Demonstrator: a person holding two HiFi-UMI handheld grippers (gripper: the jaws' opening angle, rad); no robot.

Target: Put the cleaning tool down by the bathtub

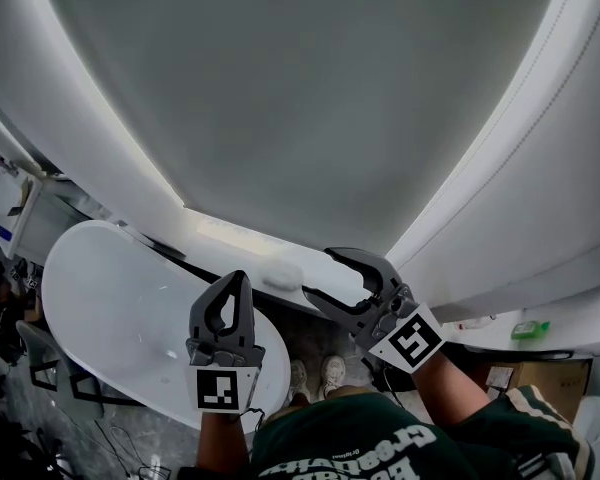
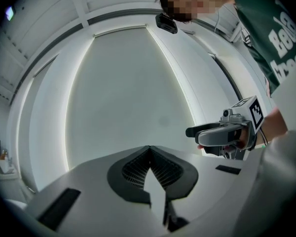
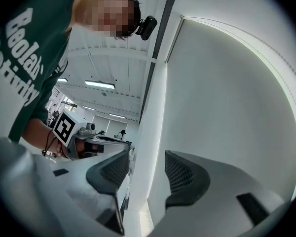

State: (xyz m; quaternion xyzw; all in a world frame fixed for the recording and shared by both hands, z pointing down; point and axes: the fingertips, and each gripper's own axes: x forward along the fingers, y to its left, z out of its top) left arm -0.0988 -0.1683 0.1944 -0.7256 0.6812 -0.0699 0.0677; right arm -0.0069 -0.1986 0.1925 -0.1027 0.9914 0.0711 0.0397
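The white oval bathtub [image 1: 120,308] sits lower left. Past its far rim, a small pale rounded lump, apparently the cleaning tool [image 1: 283,273], rests on a white ledge [image 1: 230,233], free of both grippers. Only the head view shows these; each gripper view faces the big white wall panel [image 1: 300,88] and the other gripper. The left gripper [image 1: 234,280] is clenched on nothing, pads meeting. The right gripper [image 1: 322,274] hangs near the tool, jaws spread and empty. The person's shoes [image 1: 317,373] stand below; a green bottle [image 1: 529,329] lies far right.
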